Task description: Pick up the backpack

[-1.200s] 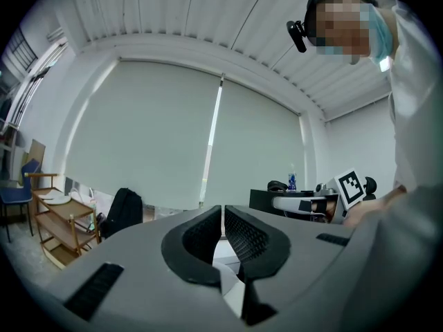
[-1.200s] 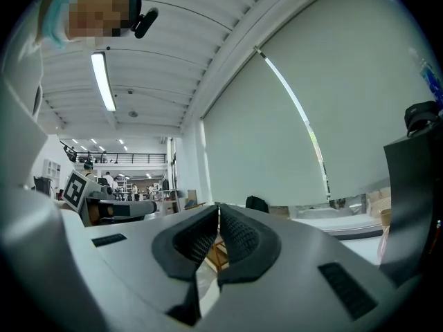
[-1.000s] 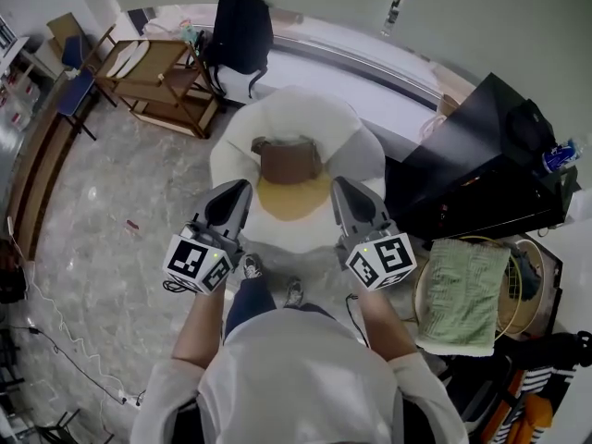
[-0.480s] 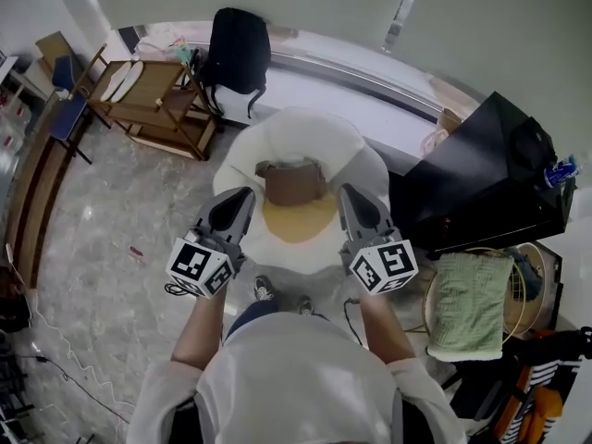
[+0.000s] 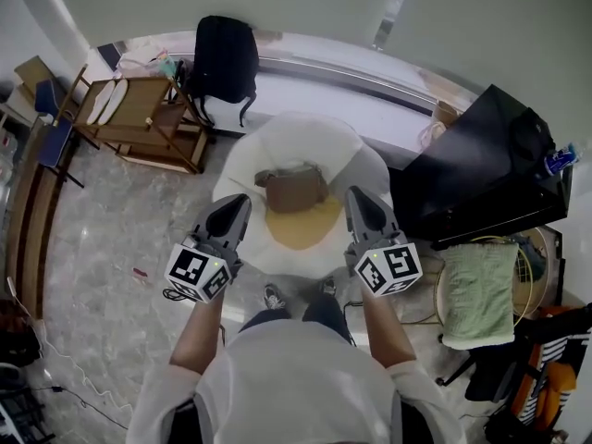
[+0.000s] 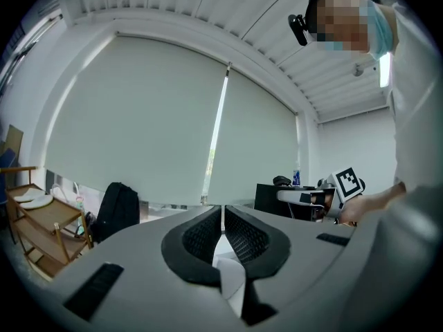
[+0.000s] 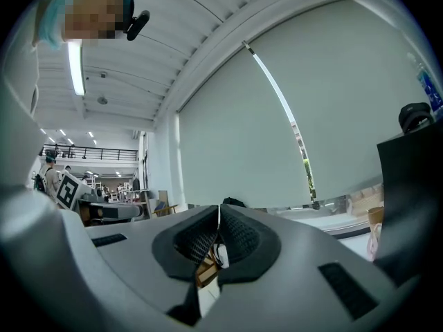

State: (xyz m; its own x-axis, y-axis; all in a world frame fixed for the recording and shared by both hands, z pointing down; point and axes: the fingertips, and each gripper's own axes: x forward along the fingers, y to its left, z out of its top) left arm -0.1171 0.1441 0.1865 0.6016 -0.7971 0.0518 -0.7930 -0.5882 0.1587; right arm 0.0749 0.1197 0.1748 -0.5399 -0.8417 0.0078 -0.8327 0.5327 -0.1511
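Both clenched shut on nothing: left claw [image 5: 237,202] and right claw [image 5: 357,195], mid frame over a white chair [image 5: 305,141]. Black backpack [image 5: 222,58] sits upper left by the window ledge [image 5: 370,74], well apart.

Backpack partly hidden in each gripper view

In the right gripper view only the top of the black backpack [image 7: 232,203] shows above the right gripper [image 7: 219,221]. In the left gripper view the left gripper [image 6: 223,220] covers its base, and the wooden rack [image 6: 34,220] left of the backpack is cut by the picture's edge.
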